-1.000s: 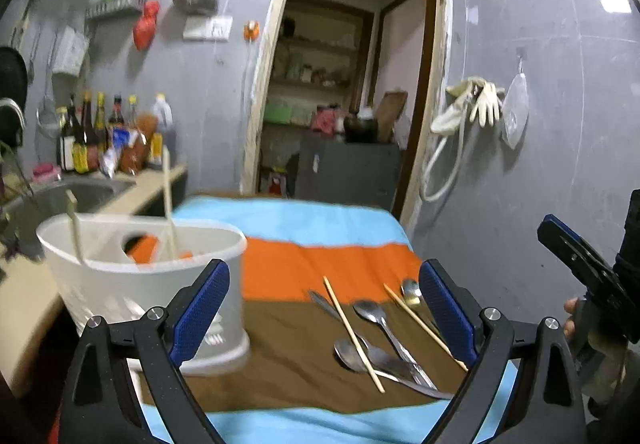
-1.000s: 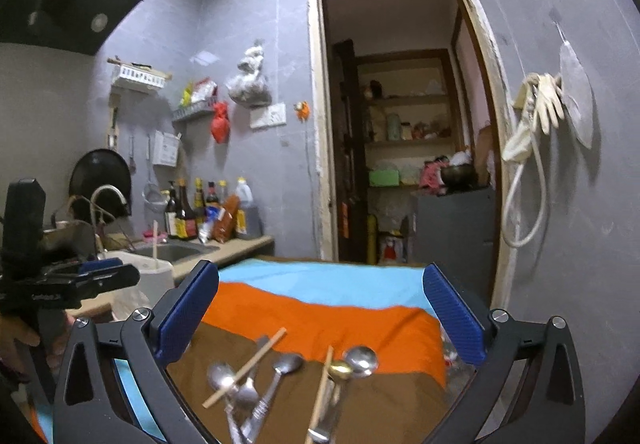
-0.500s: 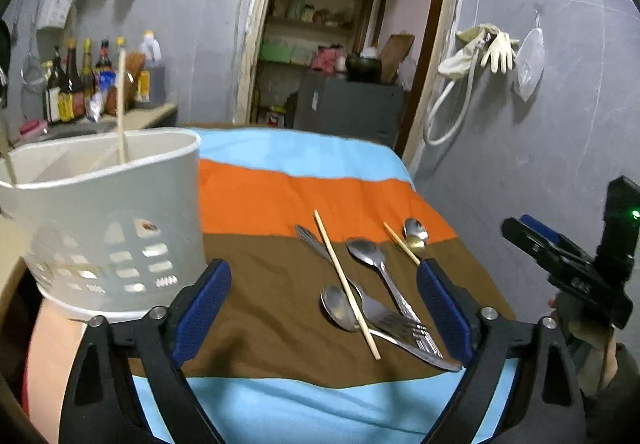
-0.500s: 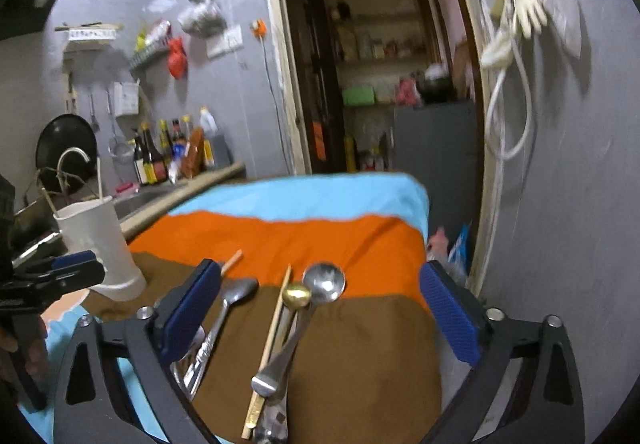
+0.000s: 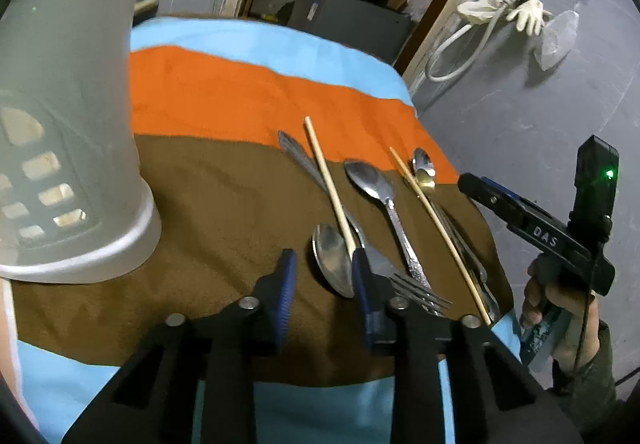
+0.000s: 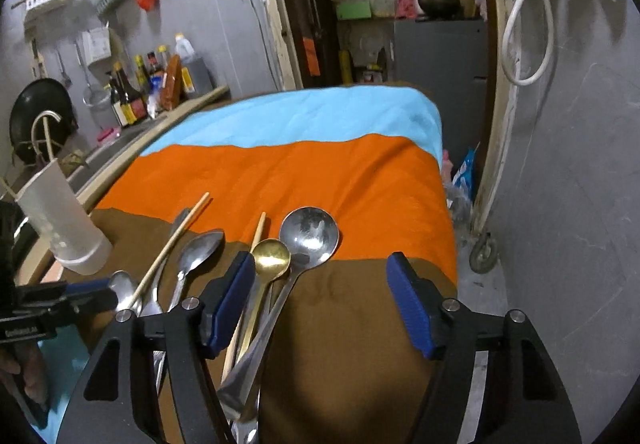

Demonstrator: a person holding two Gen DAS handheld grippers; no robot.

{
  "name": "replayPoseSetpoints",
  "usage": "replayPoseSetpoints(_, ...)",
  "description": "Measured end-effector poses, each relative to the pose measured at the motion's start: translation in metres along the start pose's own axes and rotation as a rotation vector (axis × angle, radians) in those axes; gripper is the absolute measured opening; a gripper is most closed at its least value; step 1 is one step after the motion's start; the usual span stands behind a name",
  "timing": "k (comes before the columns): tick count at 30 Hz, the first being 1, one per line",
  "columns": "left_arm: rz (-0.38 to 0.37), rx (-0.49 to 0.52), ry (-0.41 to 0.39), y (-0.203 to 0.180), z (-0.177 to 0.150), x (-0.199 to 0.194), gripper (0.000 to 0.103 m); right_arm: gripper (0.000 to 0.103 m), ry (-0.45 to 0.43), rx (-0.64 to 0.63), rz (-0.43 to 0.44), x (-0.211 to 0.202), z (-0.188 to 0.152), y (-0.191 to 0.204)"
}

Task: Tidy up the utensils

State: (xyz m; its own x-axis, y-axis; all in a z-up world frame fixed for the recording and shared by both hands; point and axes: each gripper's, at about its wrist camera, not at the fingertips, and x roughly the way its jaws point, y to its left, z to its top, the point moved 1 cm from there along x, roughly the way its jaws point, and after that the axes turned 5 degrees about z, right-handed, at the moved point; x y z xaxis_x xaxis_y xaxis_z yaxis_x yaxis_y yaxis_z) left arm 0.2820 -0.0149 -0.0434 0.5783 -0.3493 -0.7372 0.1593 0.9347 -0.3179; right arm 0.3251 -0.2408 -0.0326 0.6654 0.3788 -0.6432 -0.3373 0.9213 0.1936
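Note:
Utensils lie on the brown band of a striped cloth: a steel spoon [image 5: 334, 258], a long chopstick [image 5: 328, 180], a patterned spoon [image 5: 372, 180], a fork [image 5: 420, 290], a second chopstick [image 5: 436, 228]. My left gripper [image 5: 322, 272] hangs low over the near steel spoon, its jaws narrowed but open, nothing between them. My right gripper [image 6: 320, 284] is open and empty over a brass spoon [image 6: 272, 256] and a round ladle spoon [image 6: 310, 232]. The white utensil holder [image 5: 68, 148] stands at the left.
The striped cloth [image 6: 304, 172] covers a table that ends at a grey wall on the right. A counter with bottles [image 6: 136, 92] and a sink lies to the left. An open doorway with a grey cabinet [image 6: 440, 52] is behind.
Both grippers have dropped and tilted down toward the utensils. My left gripper's jaws have closed from wide to a narrow gap over the near spoon. My right gripper's jaws have narrowed somewhat.

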Motion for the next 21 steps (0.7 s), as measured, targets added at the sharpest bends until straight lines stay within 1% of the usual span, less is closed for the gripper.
replayPoseSetpoints(2, -0.008, -0.011, 0.006, 0.003, 0.001, 0.001, 0.014, 0.064, 0.024, 0.001, -0.006, 0.01, 0.005, 0.0)
replayPoseSetpoints(4, -0.014, -0.016, 0.014, 0.005, 0.001, 0.002, 0.007, 0.062, 0.046, 0.009, -0.01, 0.021, 0.011, 0.0)
replayPoseSetpoints(5, -0.02, -0.017, 0.016, 0.006, 0.0, 0.0, 0.006, 0.061, 0.054, 0.014, -0.009, 0.026, 0.013, 0.001)
replayPoseSetpoints(7, -0.027, -0.016, 0.013, 0.006, 0.001, 0.001, 0.005, 0.061, 0.069, 0.022, -0.002, 0.034, 0.017, 0.003)
replayPoseSetpoints(11, -0.042, -0.022, 0.012, 0.009, 0.002, 0.002, 0.005, 0.06, 0.108, 0.022, -0.021, 0.05, 0.023, 0.007)
replayPoseSetpoints(14, -0.051, -0.026, 0.01, 0.011, 0.001, 0.002, 0.004, 0.053, 0.141, 0.034, -0.033, 0.059, 0.024, 0.006)
replayPoseSetpoints(15, -0.052, -0.027, 0.009, 0.007, 0.003, 0.006, 0.004, 0.049, 0.15, 0.041, -0.035, 0.061, 0.024, 0.005)
replayPoseSetpoints(16, -0.053, -0.028, 0.007, 0.007, 0.004, 0.006, 0.004, 0.044, 0.152, 0.044, -0.037, 0.062, 0.024, 0.004)
replayPoseSetpoints(17, -0.056, -0.029, 0.005, 0.008, 0.003, 0.005, 0.004, 0.042, 0.151, 0.046, -0.035, 0.061, 0.024, 0.004)
replayPoseSetpoints(21, -0.06, -0.028, -0.019, 0.008, 0.003, 0.0, 0.003, 0.042, 0.146, 0.061, -0.022, 0.059, 0.024, 0.001)
